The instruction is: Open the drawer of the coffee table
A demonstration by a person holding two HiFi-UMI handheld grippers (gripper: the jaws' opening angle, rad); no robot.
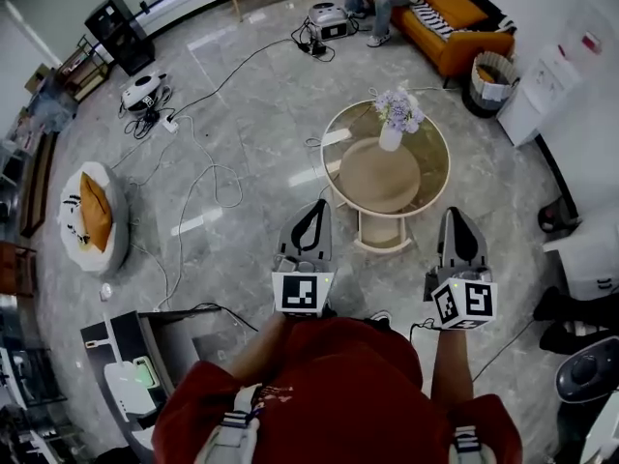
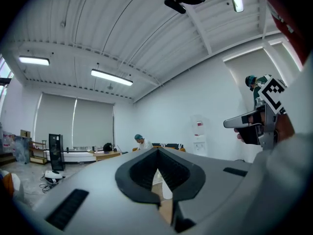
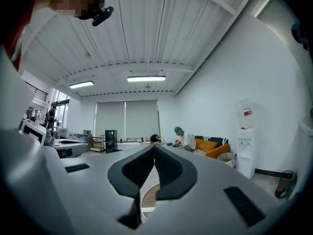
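Observation:
The round glass-topped coffee table (image 1: pixel 430 177) stands on the marble floor in front of me, with a white vase of pale flowers (image 1: pixel 394 124) on its top. Its lower part with the drawer front (image 1: pixel 380 232) faces me. My left gripper (image 1: pixel 314 208) is held level in the air short of the table's near left edge, shut and empty. Over the near right edge my right gripper (image 1: pixel 455 217) is likewise shut on nothing. In the left gripper view the jaws (image 2: pixel 157 150) meet at the tip; in the right gripper view the jaws (image 3: pixel 154 146) also touch, and a slice of the table (image 3: pixel 146 197) shows below them.
Cables (image 1: pixel 208 177) trail over the floor left of the table. A white pouf with an orange cushion (image 1: pixel 94 216) lies far left. An open dark case (image 1: pixel 145 356) sits near my left foot. A person sits on the orange sofa (image 1: pixel 455 22) beyond; a basket (image 1: pixel 493 77) stands beside it.

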